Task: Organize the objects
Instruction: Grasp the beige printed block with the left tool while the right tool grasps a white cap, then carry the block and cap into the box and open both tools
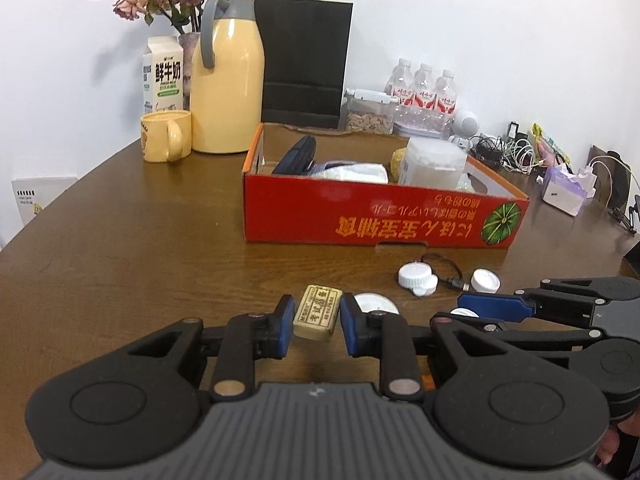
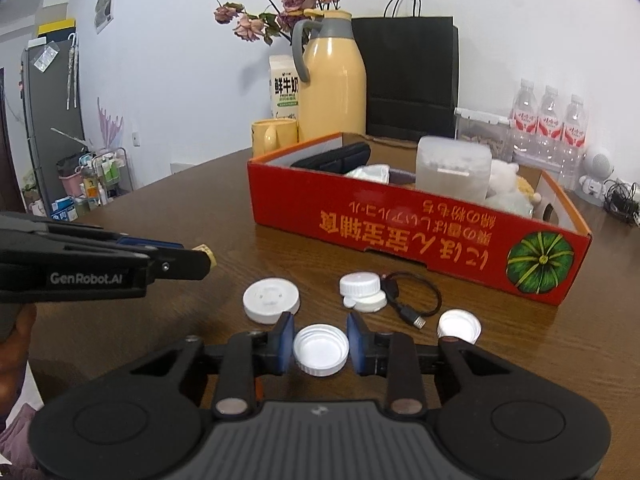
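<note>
Eraser [image 1: 317,312] pinched in left claw [image 1: 316,326], right claw [image 2: 320,344] clamping white cap [image 2: 321,349], tabletop beneath hidden

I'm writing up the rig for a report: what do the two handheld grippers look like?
Both match: the left gripper and right gripper have matte black linkage arms with round metal pivot pins, a ribbed grey body, and blue pads on the fingers. White "GenRobot.AI" lettering runs along the left gripper's side. No cables show.
</note>
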Motion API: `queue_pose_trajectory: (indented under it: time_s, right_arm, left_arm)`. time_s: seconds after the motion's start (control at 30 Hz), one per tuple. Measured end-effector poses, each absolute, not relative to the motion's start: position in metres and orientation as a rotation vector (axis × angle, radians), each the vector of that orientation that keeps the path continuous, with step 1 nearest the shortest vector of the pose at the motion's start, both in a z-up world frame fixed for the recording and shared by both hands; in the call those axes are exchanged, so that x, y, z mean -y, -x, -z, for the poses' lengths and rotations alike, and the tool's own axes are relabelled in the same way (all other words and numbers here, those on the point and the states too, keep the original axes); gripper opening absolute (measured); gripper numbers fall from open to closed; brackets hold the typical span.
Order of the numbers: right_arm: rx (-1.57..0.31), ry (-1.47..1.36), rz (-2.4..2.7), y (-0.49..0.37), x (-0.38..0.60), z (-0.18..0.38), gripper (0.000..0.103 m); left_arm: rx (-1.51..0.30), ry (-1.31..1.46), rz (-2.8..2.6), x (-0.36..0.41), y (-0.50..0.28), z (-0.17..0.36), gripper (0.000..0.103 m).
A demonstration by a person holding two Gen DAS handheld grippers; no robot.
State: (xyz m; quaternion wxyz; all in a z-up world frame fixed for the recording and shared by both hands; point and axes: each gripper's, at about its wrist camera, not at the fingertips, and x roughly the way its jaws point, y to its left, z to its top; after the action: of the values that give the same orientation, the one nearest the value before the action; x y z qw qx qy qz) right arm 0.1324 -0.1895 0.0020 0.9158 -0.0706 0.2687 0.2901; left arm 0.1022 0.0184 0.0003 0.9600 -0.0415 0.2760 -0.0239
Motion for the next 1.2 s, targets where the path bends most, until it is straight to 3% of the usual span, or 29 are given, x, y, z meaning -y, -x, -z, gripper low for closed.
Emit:
queue_pose_trajectory:
  time_s: [0.67,1.2]
  right_arm:
    - [-0.392,0.132,-0.534,-0.197,0.209,-0.065,0.027]
    - [-0.342,0.085,-0.460,-0.279,0.224,-0.080,0.027]
  left_arm:
    - [-0.443,0.068,0.070,0.001,-0.174,-0.050,0.025]
    - [-0.422,0.076,0.055,0.013,-0.267,-0.063,0.025]
